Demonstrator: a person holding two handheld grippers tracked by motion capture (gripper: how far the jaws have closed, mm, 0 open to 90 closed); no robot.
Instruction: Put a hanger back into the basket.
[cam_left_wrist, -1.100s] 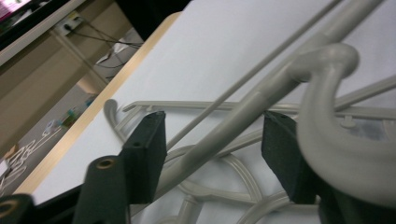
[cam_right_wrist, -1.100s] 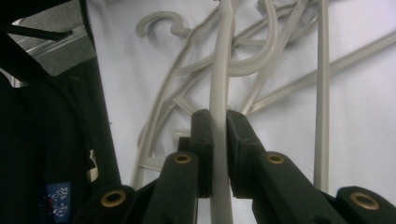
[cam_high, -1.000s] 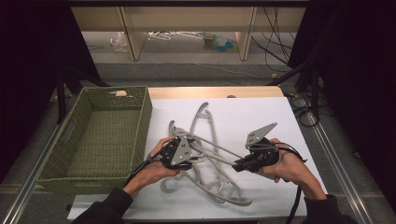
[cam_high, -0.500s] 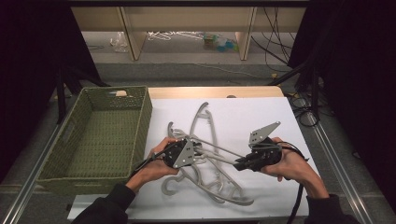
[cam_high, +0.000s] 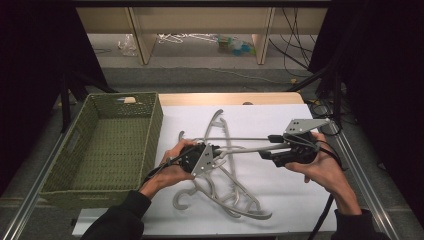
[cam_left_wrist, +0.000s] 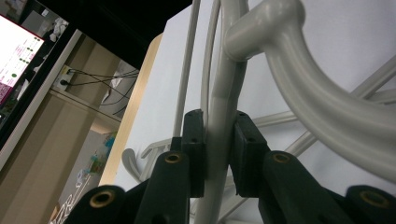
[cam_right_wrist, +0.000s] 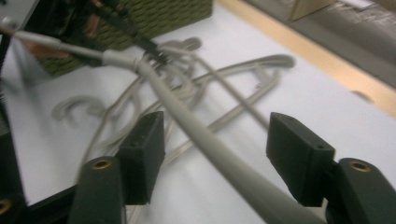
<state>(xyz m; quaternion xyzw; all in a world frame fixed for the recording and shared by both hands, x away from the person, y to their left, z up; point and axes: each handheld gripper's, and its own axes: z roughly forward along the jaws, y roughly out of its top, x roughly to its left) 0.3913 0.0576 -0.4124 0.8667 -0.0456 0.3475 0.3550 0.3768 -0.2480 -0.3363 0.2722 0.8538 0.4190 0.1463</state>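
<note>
A person at the table works two hand-held grippers on a tangle of grey plastic hangers (cam_high: 227, 197) lying on the white sheet near the table's front edge. The left gripper (cam_high: 212, 155) is clamped on one lifted hanger (cam_high: 250, 148) close to the base of its hook, both pads pressed flat against the bar in the left gripper view. The right gripper (cam_high: 267, 152) has its jaws spread wide, and that hanger's arm passes between them without touching either pad in the right gripper view. The step in hand appears to be freeing one hanger from the pile. The next move likely calls for closing the right jaws on the arm, then lifting evenly. A green woven basket (cam_high: 152, 125) stands at the table's left edge, beside the pile.
</note>
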